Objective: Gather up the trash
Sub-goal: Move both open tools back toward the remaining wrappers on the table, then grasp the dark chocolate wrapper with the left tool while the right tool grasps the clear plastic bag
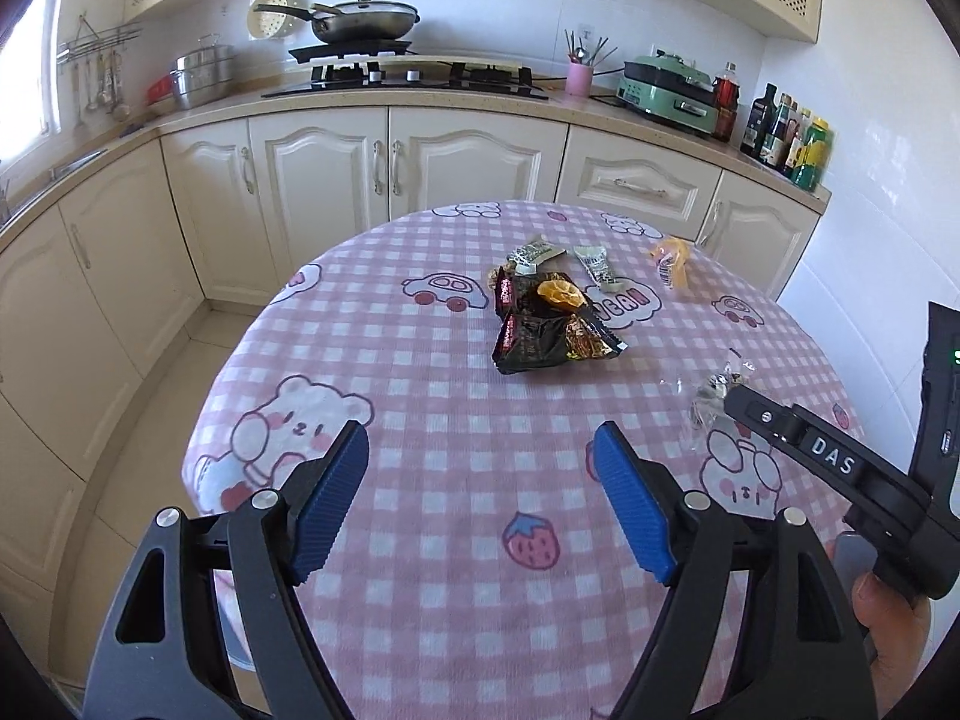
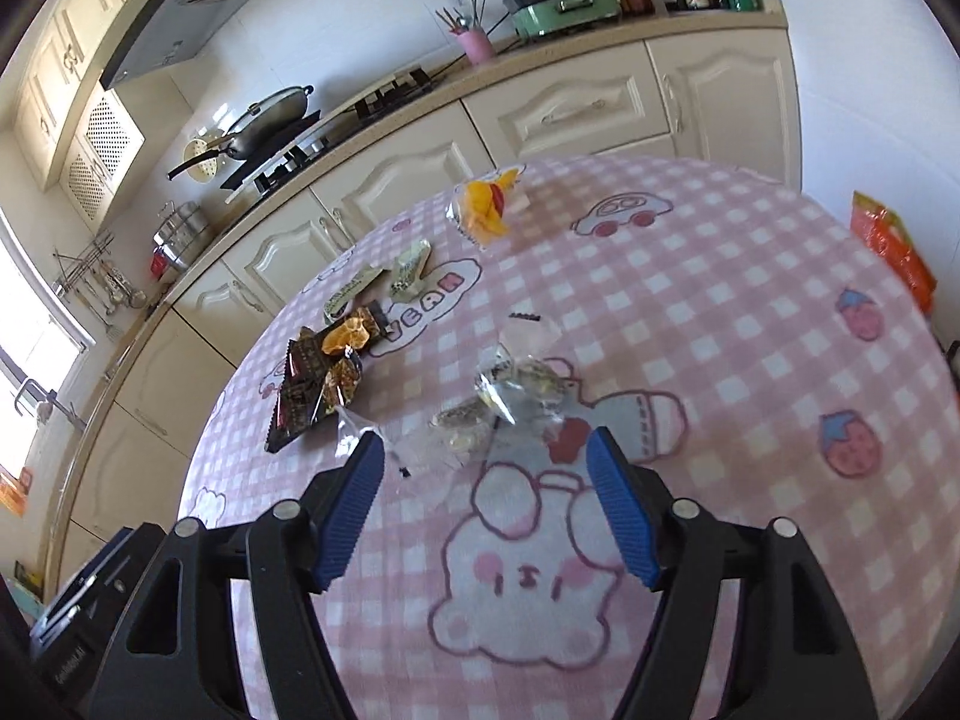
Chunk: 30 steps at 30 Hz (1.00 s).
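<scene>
Trash lies on a round table with a pink checked cloth point(image 1: 420, 420). A pile of dark snack wrappers point(image 1: 540, 330) sits mid-table, also in the right wrist view point(image 2: 318, 378). Pale wrappers point(image 1: 594, 267) and an orange wrapper point(image 1: 672, 261) lie beyond. Clear crinkled wrappers point(image 2: 510, 396) lie just ahead of my right gripper point(image 2: 486, 462), which is open and empty above the cloth. My left gripper point(image 1: 480, 450) is open and empty, nearer the table's front, with the dark pile ahead. The right gripper's body point(image 1: 840, 468) shows at the left view's right edge.
Cream kitchen cabinets point(image 1: 336, 180) curve behind the table. On the counter stand a hob with a pan point(image 1: 366, 18), a pink utensil cup point(image 1: 579, 75), a green appliance point(image 1: 672, 93) and several bottles point(image 1: 786, 132). An orange bag point(image 2: 894, 246) sits beyond the table's right edge.
</scene>
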Each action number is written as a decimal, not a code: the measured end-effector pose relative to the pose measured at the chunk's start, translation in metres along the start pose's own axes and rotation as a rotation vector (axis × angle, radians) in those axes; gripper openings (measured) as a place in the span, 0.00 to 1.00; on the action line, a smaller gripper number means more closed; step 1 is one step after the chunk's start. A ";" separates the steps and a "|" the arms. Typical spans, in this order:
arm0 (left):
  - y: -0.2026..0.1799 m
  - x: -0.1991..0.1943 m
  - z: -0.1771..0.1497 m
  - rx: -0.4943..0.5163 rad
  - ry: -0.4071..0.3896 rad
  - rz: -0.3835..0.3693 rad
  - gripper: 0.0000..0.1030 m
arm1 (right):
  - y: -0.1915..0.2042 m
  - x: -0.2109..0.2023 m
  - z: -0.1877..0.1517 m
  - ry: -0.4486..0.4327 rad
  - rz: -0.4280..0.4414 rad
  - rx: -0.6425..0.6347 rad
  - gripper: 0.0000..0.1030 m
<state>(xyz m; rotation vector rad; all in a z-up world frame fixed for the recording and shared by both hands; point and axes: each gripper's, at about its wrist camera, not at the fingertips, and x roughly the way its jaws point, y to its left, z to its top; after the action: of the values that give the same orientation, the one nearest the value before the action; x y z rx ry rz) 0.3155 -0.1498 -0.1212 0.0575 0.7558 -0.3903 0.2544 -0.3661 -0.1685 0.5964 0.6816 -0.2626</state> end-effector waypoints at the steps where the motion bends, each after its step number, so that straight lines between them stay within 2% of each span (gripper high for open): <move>1: -0.002 0.004 0.002 0.000 0.003 0.000 0.72 | 0.001 0.006 0.002 0.008 0.003 0.005 0.67; 5: -0.003 0.023 0.014 -0.003 0.013 0.003 0.72 | 0.006 0.029 0.016 0.028 -0.024 -0.012 0.66; 6: -0.002 0.027 0.016 -0.006 0.017 -0.001 0.72 | 0.008 0.033 0.019 0.026 -0.041 -0.037 0.59; 7: -0.001 0.030 0.018 -0.008 0.020 -0.005 0.72 | 0.010 0.037 0.021 0.032 -0.043 -0.056 0.43; 8: -0.002 0.036 0.021 -0.011 0.026 -0.009 0.72 | 0.010 0.041 0.023 0.044 -0.034 -0.061 0.34; 11: -0.001 0.051 0.028 -0.020 0.036 -0.022 0.72 | 0.014 0.049 0.029 0.048 -0.043 -0.104 0.32; 19: -0.006 0.091 0.041 -0.054 0.072 -0.074 0.72 | 0.022 0.050 0.036 0.019 0.033 -0.140 0.30; 23: -0.010 0.108 0.045 -0.054 0.097 -0.089 0.61 | 0.020 0.050 0.038 0.010 0.053 -0.128 0.30; 25: -0.012 0.117 0.046 -0.053 0.114 -0.098 0.52 | 0.019 0.049 0.038 0.012 0.060 -0.127 0.30; 27: -0.014 0.130 0.044 -0.056 0.140 -0.111 0.36 | 0.019 0.050 0.038 0.015 0.064 -0.125 0.30; 28: -0.014 0.130 0.043 -0.052 0.130 -0.108 0.32 | 0.020 0.050 0.038 0.016 0.065 -0.126 0.30; 29: -0.014 0.128 0.043 -0.051 0.128 -0.132 0.20 | 0.020 0.050 0.038 0.016 0.064 -0.127 0.30; 30: -0.014 0.126 0.043 -0.056 0.127 -0.155 0.12 | 0.021 0.050 0.038 0.014 0.064 -0.131 0.30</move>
<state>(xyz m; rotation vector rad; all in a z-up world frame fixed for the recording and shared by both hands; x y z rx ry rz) 0.4217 -0.2120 -0.1743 -0.0290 0.8993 -0.5164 0.3198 -0.3737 -0.1687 0.4941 0.6870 -0.1531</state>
